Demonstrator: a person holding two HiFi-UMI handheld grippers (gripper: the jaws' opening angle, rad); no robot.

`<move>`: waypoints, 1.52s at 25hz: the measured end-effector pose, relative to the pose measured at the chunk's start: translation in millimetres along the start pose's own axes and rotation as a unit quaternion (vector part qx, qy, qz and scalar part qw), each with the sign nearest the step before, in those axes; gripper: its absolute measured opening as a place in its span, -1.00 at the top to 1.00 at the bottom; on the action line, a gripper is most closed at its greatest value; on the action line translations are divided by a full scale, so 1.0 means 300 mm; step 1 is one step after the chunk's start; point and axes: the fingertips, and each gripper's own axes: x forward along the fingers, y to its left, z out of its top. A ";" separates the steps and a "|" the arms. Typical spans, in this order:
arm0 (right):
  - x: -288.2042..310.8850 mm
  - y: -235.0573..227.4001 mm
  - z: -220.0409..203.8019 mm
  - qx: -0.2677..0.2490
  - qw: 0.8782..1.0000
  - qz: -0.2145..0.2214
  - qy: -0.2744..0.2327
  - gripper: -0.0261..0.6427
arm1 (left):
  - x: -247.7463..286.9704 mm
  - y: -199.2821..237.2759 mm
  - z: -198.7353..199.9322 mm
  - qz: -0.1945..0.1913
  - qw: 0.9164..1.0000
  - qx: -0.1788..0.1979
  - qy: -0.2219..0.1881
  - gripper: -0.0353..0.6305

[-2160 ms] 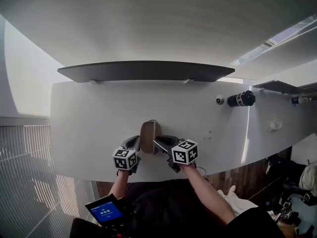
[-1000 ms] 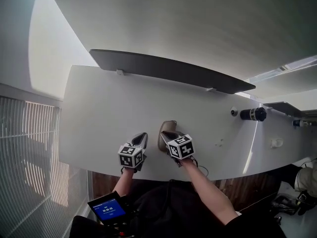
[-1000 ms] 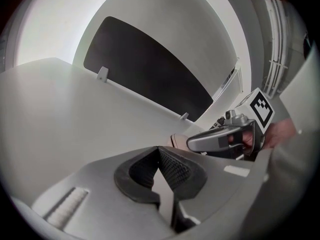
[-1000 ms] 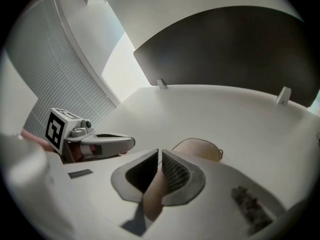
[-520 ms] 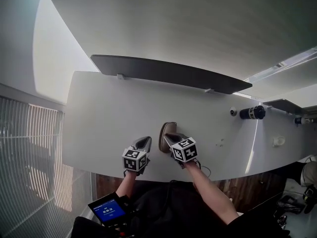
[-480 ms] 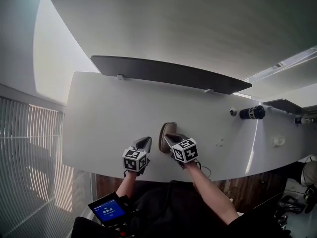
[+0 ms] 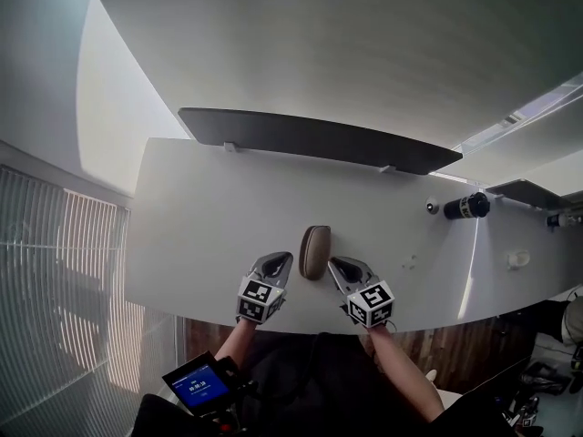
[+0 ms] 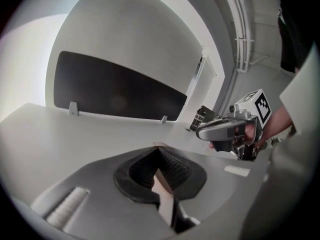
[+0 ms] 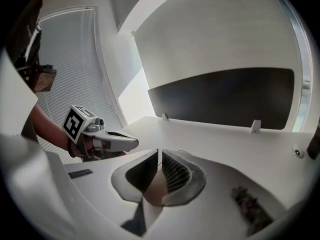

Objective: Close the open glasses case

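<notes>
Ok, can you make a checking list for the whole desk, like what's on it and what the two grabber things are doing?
Surface: white table, smooth.
Job's things: brown glasses case, closed, lying flat between the two grippers; neither touches it.
Clutter: black cylinder and small round grey thing at the far right; small white thing near the right edge.
Grippers: left gripper, fingers together, holding nothing; right gripper, fingers a thin gap apart, holding nothing.
Cables: nothing seen.
Surroundings: dark panel behind the table; slatted blinds on the left; blue-lit screen by the person.
</notes>
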 end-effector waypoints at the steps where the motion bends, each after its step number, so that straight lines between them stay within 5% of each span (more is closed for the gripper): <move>1: -0.030 0.010 0.000 -0.004 1.000 -0.005 -0.015 0.84 | -0.019 -0.019 0.011 -0.005 1.000 0.017 -0.010 0.87; 5: -0.163 0.033 -0.031 -0.013 0.997 -0.050 -0.057 0.84 | -0.080 -0.135 0.051 -0.057 0.995 0.066 -0.054 0.87; 10: -0.265 0.117 -0.096 -0.016 0.994 -0.081 -0.077 0.84 | -0.159 -0.234 -0.030 -0.090 0.989 0.113 -0.035 0.87; 15: -0.393 0.200 -0.139 -0.002 0.991 -0.074 -0.113 0.84 | -0.242 -0.368 -0.066 -0.088 0.986 0.134 -0.044 0.87; 19: -0.493 0.242 -0.215 -0.001 0.989 -0.055 -0.135 0.84 | -0.330 -0.464 -0.090 -0.050 0.986 0.147 -0.052 0.87; 29: -0.732 0.364 -0.364 -0.009 0.989 0.016 -0.149 0.84 | -0.506 -0.734 -0.256 0.022 0.993 0.099 -0.066 0.87; 38: -0.751 0.451 -0.407 -0.029 0.988 -0.017 -0.153 0.84 | -0.561 -0.732 -0.275 0.006 0.990 0.095 -0.107 0.87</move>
